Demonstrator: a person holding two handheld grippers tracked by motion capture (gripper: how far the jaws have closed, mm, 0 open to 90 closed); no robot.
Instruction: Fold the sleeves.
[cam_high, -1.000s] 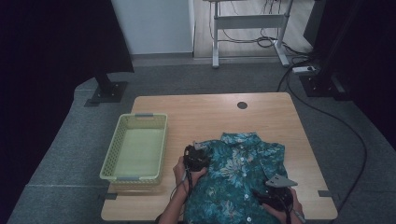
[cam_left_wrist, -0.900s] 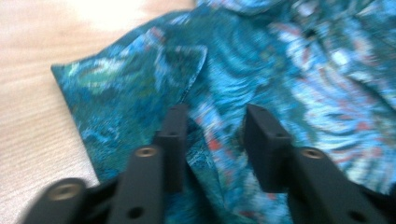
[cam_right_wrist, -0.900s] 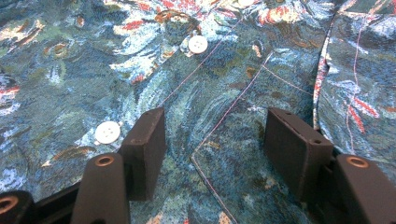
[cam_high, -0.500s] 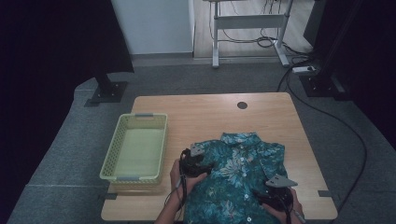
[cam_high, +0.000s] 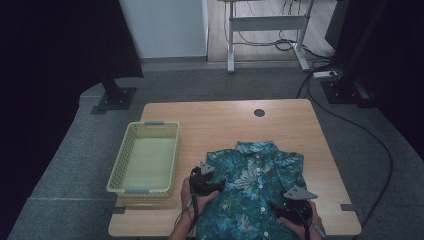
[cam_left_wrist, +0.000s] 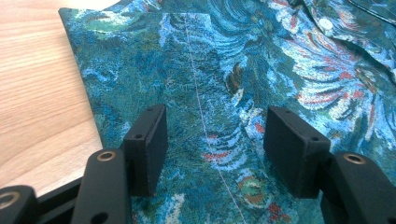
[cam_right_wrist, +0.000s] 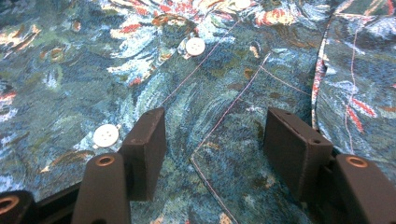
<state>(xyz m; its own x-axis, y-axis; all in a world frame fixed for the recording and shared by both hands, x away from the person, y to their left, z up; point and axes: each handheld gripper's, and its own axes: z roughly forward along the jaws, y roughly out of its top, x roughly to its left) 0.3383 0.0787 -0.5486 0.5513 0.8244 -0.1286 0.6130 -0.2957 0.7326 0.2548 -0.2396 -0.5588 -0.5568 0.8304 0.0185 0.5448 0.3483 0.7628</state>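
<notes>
A teal floral shirt (cam_high: 252, 192) with white buttons lies flat on the wooden table (cam_high: 225, 125), collar toward the far side. My left gripper (cam_high: 204, 184) rests over the shirt's left edge, open, its jaws wide above the patterned cloth (cam_left_wrist: 210, 93) with a seam running between them. My right gripper (cam_high: 295, 210) sits over the shirt's lower right part, also open. Its jaws straddle a stitched pocket corner (cam_right_wrist: 219, 140), and a white button (cam_right_wrist: 106, 135) lies just left of them. Neither gripper holds cloth.
A pale green plastic basket (cam_high: 145, 157) stands on the table to the left of the shirt. A round cable hole (cam_high: 259, 113) sits near the far edge. Bare wood (cam_left_wrist: 42, 93) lies left of the shirt. A desk frame (cam_high: 265, 30) stands on the floor beyond.
The left gripper has shifted slightly toward the shirt's left edge and the near side. The right gripper has hardly moved. The shirt lies as before.
</notes>
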